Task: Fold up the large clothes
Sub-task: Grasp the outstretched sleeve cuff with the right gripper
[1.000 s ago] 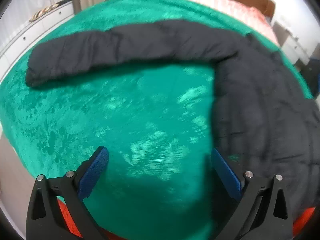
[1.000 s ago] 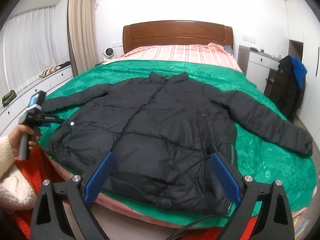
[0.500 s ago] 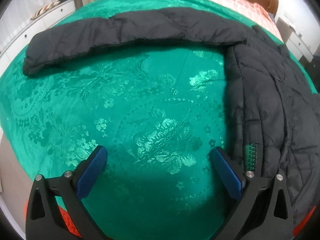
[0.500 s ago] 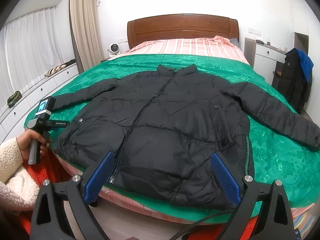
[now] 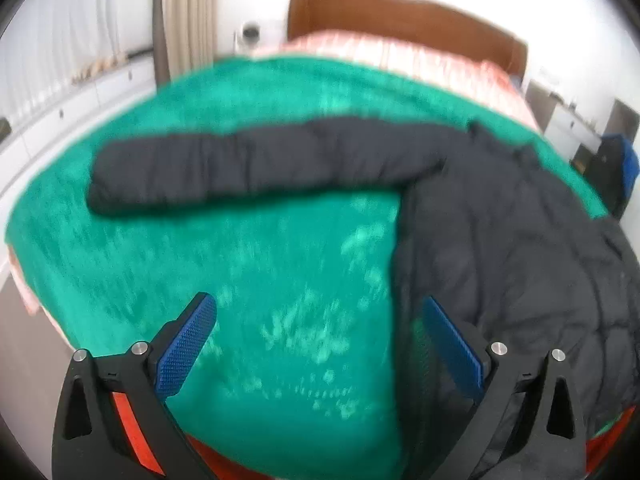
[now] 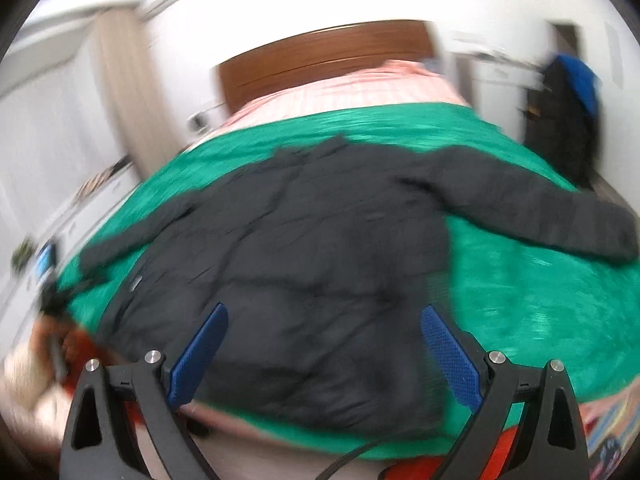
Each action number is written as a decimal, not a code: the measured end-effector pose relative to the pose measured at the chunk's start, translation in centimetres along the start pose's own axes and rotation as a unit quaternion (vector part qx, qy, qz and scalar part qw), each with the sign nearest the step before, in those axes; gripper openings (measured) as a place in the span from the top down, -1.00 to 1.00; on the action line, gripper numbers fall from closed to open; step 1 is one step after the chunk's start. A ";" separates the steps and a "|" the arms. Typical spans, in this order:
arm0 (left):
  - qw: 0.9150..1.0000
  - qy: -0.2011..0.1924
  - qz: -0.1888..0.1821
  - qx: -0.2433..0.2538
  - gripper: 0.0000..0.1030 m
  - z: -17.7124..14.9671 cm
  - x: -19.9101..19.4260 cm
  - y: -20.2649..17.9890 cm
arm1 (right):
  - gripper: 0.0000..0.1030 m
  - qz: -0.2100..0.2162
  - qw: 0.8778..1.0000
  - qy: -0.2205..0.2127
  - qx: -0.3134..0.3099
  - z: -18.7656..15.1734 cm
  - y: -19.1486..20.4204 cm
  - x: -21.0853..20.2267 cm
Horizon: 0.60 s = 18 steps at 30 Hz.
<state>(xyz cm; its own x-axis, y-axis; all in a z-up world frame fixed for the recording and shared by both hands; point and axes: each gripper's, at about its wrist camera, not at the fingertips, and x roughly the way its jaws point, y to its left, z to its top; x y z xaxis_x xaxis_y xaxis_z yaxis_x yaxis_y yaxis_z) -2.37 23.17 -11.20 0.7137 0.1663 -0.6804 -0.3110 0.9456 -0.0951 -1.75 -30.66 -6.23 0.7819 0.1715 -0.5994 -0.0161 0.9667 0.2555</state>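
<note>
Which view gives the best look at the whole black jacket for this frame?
The right wrist view: despite motion blur, it takes in the black jacket from collar to hem, with both sleeves spread across the green bedspread. The left wrist view shows only one outstretched sleeve and part of the body at the frame's right edge.

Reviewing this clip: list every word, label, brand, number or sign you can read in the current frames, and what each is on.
No text can be read in either view; both are motion-blurred.
Other handheld gripper's lit screen, left edge of the right wrist view: too small and blurred to read.
Black jacket: no readable label or brand.
Green bedspread: woven floral pattern only, no lettering.
Left gripper and right gripper: no markings legible.
</note>
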 end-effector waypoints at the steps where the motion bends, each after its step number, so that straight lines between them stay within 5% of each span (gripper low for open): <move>1: 1.000 -0.021 0.002 0.002 -0.99 0.2 -0.8 -0.1 | -0.88 -0.012 0.999 -0.007 0.040 0.7 -2.0 0.0; 6: 0.998 -0.063 0.014 -0.005 -0.99 1.0 -2.0 0.6 | -0.88 -0.077 0.985 -0.037 0.148 1.4 -7.3 -0.3; 13: 0.996 -0.043 0.013 -0.078 -0.99 1.9 -0.8 4.1 | -0.87 -0.061 0.987 -0.001 0.151 -0.5 -7.3 1.7; 18: 0.994 -0.049 0.077 -0.061 -0.99 0.9 -0.4 4.7 | -0.87 -0.062 0.989 0.011 0.134 0.0 -8.2 3.3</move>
<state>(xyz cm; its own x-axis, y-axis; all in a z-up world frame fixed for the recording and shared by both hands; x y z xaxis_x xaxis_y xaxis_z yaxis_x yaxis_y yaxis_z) -3.53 27.85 -10.71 0.7076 0.3375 -0.6209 -0.4901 0.8673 -0.0871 0.93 -38.02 -10.33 0.7541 0.0607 -0.6539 0.2476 0.8960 0.3686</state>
